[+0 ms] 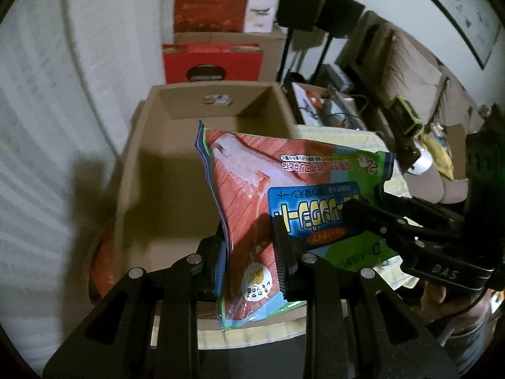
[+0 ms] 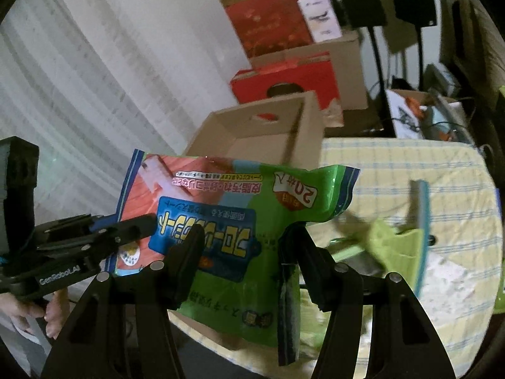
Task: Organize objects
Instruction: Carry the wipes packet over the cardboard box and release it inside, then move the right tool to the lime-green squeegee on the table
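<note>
A flat pack of floor wipes [image 1: 246, 189], printed in green, orange and blue, hangs tilted over an open cardboard box [image 1: 176, 170]. My left gripper [image 1: 249, 233] is shut on the pack's orange end, with the blue pads pressing both sides. From the right, my right gripper [image 1: 356, 211] reaches in and holds the green end. In the right wrist view the pack [image 2: 252, 195] sits between the fingers of my right gripper [image 2: 244, 237], which is shut on it. There my left gripper [image 2: 142, 224] clamps the pack's left edge. The box [image 2: 268, 145] lies just behind the pack.
The box stands at the edge of a table with a yellow checked cloth [image 2: 410, 164]. A green holder [image 2: 394, 243] lies on the cloth. Behind are stacked red boxes [image 1: 211, 66] and black speakers on stands [image 1: 300, 0]. White curtains hang at the left. A hand [image 2: 53, 315] holds the left gripper.
</note>
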### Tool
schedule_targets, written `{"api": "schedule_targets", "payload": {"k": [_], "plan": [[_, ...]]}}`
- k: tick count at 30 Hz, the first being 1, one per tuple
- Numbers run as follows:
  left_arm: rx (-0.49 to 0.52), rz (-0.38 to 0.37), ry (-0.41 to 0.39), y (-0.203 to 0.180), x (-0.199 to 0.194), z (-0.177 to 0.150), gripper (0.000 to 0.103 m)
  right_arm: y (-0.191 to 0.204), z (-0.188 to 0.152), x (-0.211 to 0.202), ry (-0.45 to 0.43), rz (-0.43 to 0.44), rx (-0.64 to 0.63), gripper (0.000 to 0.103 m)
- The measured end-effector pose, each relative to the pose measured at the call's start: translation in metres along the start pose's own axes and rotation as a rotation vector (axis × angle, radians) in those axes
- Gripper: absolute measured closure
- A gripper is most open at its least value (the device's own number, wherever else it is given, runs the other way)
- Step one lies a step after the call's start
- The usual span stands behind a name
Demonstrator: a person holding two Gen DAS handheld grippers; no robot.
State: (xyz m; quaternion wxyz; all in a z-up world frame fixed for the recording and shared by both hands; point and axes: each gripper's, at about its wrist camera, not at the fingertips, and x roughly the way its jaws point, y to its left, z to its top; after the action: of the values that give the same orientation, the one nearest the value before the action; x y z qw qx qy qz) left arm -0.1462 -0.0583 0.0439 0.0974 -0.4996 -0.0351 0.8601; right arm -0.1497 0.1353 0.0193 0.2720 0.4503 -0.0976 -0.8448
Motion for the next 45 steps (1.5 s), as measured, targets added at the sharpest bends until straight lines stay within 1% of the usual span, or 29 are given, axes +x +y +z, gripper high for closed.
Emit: {"api": "schedule_targets", "payload": {"k": [7,13,15,17,18,20,22,24,26,27,29,31,32,37,41,45], "plan": [[-0.037,0.020,0.037,0.042,0.006,-0.012,0.079,0.031,-0.007,0.031,0.065,0.019,-0.048,0.042],[-0.057,0.035,0.062,0.061,0.018,-0.021,0.078,0.044,-0.015,0.052,0.102,0.007,-0.077,0.043],[-0.055,0.038,0.083,0.065,0.028,-0.024,0.080,0.044,-0.018,0.056,0.105,-0.012,-0.095,0.049],[-0.049,0.044,0.108,0.065,0.039,-0.026,0.080,0.045,-0.019,0.057,0.107,-0.014,-0.103,0.049],[-0.044,0.071,0.115,0.064,0.044,-0.028,0.076,0.046,-0.019,0.057,0.109,-0.028,-0.109,0.049],[-0.023,0.115,0.104,0.063,0.047,-0.029,0.072,0.047,-0.020,0.054,0.103,-0.062,-0.138,0.049],[-0.019,0.129,0.099,0.062,0.048,-0.030,0.058,0.044,-0.018,0.050,0.094,-0.068,-0.145,0.049],[-0.006,0.153,0.077,0.059,0.045,-0.030,0.055,0.040,-0.017,0.044,0.085,-0.067,-0.135,0.049],[0.000,0.161,0.071,0.058,0.042,-0.029,0.055,0.037,-0.015,0.039,0.075,-0.071,-0.130,0.049],[-0.003,0.161,0.065,0.057,0.039,-0.029,0.055,0.035,-0.015,0.037,0.069,-0.077,-0.130,0.049],[-0.008,0.147,0.051,0.054,0.035,-0.028,0.051,0.031,-0.015,0.031,0.058,-0.089,-0.130,0.049],[-0.017,0.135,0.033,0.050,0.031,-0.028,0.040,0.026,-0.015,0.026,0.052,-0.103,-0.128,0.049],[-0.019,0.131,0.025,0.047,0.029,-0.029,0.038,0.023,-0.015,0.024,0.050,-0.109,-0.126,0.049],[-0.011,0.083,-0.006,0.030,0.018,-0.029,0.037,0.008,-0.017,0.009,0.026,-0.149,-0.123,0.044],[0.013,0.055,-0.033,0.011,0.011,-0.031,0.037,-0.006,-0.018,-0.006,0.007,-0.180,-0.117,0.041],[0.046,0.016,-0.042,-0.014,0.009,-0.034,0.037,-0.025,-0.020,-0.024,-0.011,-0.207,-0.090,0.039]]}}
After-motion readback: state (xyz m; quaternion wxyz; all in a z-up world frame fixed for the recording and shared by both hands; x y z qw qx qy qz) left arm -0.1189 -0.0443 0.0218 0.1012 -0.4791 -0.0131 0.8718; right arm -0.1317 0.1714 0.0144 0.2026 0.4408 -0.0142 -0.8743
